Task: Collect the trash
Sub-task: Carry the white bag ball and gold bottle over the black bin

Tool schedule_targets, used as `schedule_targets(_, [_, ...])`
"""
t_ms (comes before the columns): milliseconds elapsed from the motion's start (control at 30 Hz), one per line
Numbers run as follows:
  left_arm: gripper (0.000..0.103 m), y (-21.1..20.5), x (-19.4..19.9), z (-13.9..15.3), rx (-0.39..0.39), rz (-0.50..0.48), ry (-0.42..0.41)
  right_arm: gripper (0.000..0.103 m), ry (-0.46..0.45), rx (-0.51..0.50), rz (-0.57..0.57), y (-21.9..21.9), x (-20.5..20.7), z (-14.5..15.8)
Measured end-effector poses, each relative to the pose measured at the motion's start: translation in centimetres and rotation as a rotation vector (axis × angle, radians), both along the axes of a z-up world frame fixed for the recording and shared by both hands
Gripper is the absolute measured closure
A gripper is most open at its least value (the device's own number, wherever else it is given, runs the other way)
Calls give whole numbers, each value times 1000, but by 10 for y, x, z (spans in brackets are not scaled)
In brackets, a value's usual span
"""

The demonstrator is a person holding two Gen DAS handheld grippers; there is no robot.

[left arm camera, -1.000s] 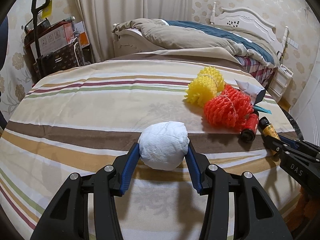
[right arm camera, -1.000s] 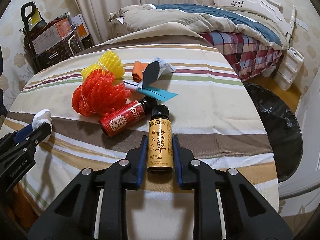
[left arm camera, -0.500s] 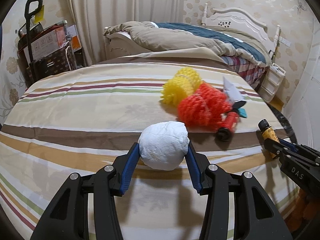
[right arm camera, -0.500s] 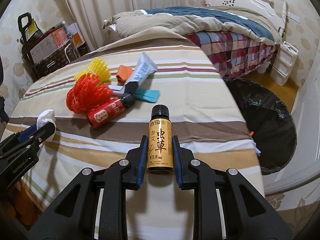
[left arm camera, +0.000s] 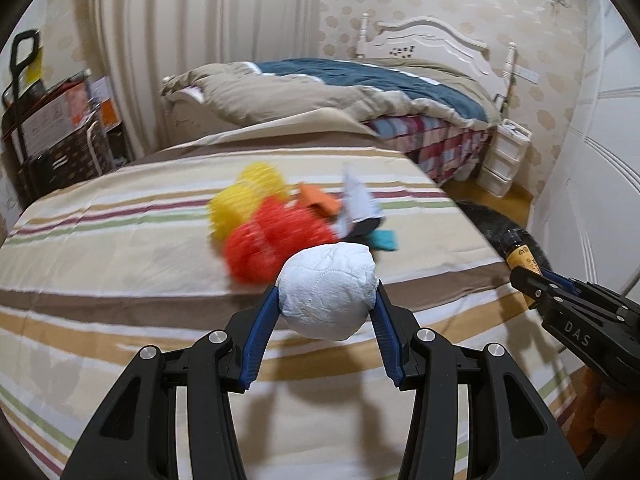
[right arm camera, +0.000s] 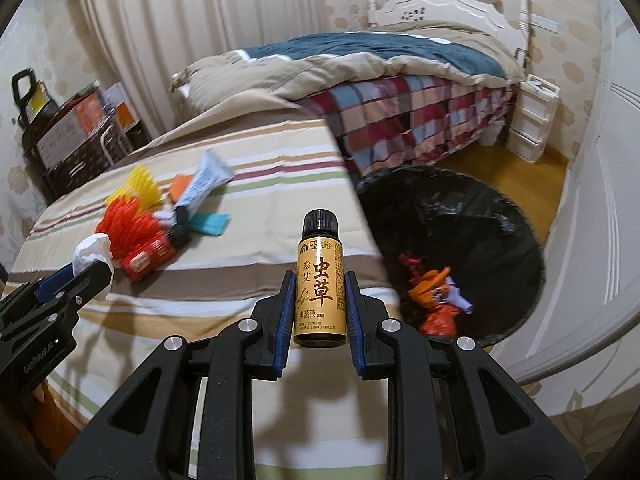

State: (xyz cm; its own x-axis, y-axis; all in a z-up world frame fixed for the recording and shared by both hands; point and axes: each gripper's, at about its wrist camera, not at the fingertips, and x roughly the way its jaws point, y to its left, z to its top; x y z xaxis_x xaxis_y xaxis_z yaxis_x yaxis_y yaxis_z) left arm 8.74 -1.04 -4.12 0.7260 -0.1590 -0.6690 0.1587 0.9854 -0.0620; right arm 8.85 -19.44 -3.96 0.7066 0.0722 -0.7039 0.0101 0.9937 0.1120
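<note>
Big striped desk (right arm camera: 248, 248) takes up most of the room, with a black-lined trash bin (right arm camera: 480, 216) on the floor just off its right edge, some wrappers already in it. The left gripper (left arm camera: 328, 300) is clamped on a white crumpled paper ball (left arm camera: 328, 290), held above the desk's near edge. The right gripper (right arm camera: 320, 300) is pinching a little brown bottle (right arm camera: 319, 280) upright, over the near right corner beside the bin.

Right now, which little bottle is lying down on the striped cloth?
The red bottle, beside the orange foam net. The gold-labelled bottle is held in the right gripper.
</note>
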Motion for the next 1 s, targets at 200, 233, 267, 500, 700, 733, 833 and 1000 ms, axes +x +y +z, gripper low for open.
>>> schedule_targets(200, [55, -43, 9, 4, 2, -70, -11, 80, -30, -13, -67, -35, 4, 5])
schedule_targets(233, [55, -48, 11, 5, 4, -77, -12, 80, -33, -14, -74, -39, 5, 5])
schedule_targets(267, [55, -54, 13, 5, 5, -86, -15, 80, -37, -16, -84, -45, 6, 5])
schedule_targets(500, [55, -101, 25, 8, 16, -155, -30, 80, -47, -8, -136, -82, 17, 4])
schedule_targets(700, [55, -135, 40, 4, 35, -190, -29, 80, -49, 2, -165, -106, 24, 0])
schedule_targets(733, [55, -140, 42, 2, 40, -194, -27, 80, -48, 3, -168, -109, 26, -1])
schedule_targets(833, [55, -153, 50, -4, 53, -201, -17, 80, -45, 8, -174, -117, 30, -5])
schedule_targets(1000, [55, -169, 62, -10, 69, -206, 1, 80, -29, 18, -181, -127, 37, -14])
